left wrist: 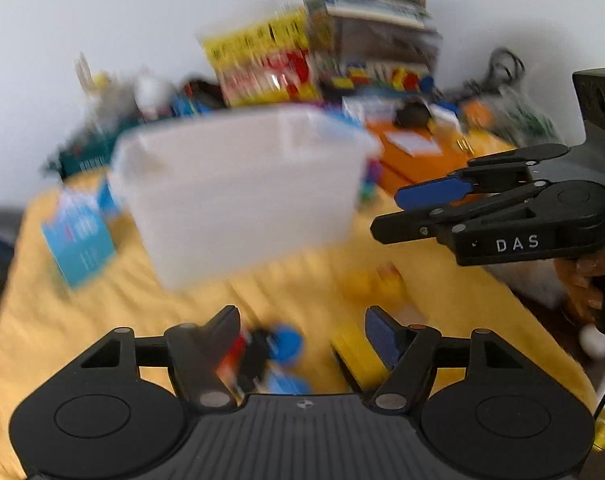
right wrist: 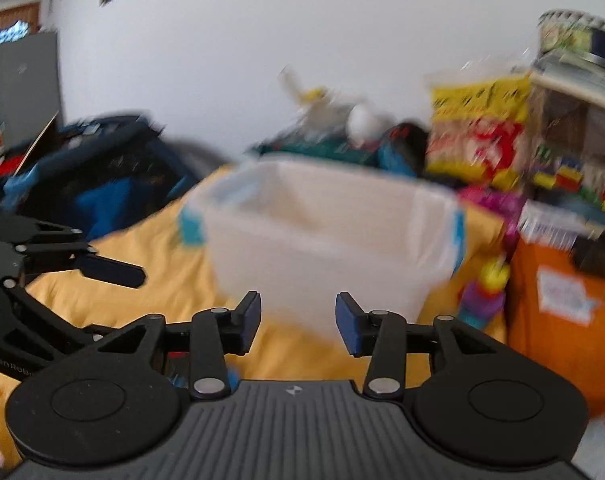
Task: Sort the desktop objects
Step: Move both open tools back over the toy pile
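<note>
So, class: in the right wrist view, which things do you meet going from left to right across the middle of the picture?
Left gripper → dark blue bag → white plastic bin → yellow snack packet → orange box.

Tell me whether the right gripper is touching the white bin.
Apart. The left wrist view shows the right gripper with yellow cloth visible between it and the white bin.

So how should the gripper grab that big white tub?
Probably by the top rim of the white tub, coming down from above. It sits upright and open on the yellow cloth, and its body looks too broad for the jaws; only the thin wall edge should fit between them.
</note>
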`<state>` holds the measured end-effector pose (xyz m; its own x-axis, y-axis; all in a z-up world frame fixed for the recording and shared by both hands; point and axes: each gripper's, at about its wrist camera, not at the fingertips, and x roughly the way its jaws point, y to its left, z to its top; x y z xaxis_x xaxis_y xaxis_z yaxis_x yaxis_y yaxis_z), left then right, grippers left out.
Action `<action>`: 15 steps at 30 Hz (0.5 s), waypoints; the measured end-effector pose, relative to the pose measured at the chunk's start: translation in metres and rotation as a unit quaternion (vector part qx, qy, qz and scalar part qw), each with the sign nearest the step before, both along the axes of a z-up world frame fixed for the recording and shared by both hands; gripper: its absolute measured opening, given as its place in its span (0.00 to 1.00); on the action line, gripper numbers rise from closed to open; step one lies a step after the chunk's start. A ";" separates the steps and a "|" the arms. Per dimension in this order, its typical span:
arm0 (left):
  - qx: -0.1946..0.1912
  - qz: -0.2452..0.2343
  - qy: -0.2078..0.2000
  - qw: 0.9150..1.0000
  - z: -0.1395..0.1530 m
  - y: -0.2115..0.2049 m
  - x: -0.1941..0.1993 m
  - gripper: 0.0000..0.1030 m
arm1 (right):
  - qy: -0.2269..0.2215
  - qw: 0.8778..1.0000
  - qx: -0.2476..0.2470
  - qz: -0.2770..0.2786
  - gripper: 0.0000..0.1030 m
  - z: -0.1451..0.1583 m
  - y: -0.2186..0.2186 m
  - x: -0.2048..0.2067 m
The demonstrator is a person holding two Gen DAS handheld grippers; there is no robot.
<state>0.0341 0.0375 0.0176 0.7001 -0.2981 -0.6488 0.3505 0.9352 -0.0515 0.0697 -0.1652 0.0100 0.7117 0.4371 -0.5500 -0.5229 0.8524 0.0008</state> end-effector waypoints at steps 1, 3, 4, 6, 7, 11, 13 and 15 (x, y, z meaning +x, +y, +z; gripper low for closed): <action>0.001 0.007 0.012 1.000 -0.007 -0.001 -0.005 0.71 | 0.014 1.000 -0.004 0.006 0.47 -0.009 -0.001 -0.008; 0.003 0.015 0.035 0.999 -0.022 -0.001 -0.012 0.70 | 0.044 0.999 -0.012 0.012 0.56 -0.025 -0.001 -0.017; 0.007 0.012 0.046 0.999 -0.028 -0.002 -0.015 0.70 | 0.061 0.998 -0.018 0.018 0.56 -0.033 -0.001 -0.021; 0.018 0.010 0.073 0.997 -0.040 -0.004 -0.018 0.70 | 0.092 0.995 -0.027 0.023 0.56 -0.049 -0.002 -0.029; 0.022 0.005 0.086 0.996 -0.046 -0.005 -0.020 0.70 | 0.105 0.994 -0.034 0.027 0.56 -0.056 -0.001 -0.034; 0.045 0.013 0.115 0.992 -0.064 -0.009 -0.027 0.70 | 0.126 0.989 -0.072 0.029 0.56 -0.076 0.003 -0.049; 0.051 0.014 0.119 0.991 -0.068 -0.010 -0.031 0.70 | 0.128 0.988 -0.086 0.029 0.56 -0.084 0.005 -0.059; 0.055 0.017 0.122 0.991 -0.070 -0.010 -0.034 0.70 | 0.116 0.989 -0.092 0.028 0.56 -0.087 0.006 -0.066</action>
<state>0.0003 0.0278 -0.0527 0.5278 -0.1955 -0.8265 0.3078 0.9510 -0.0284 0.0041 -0.1588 -0.0769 0.5343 0.3484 -0.7702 -0.5725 0.8195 -0.0265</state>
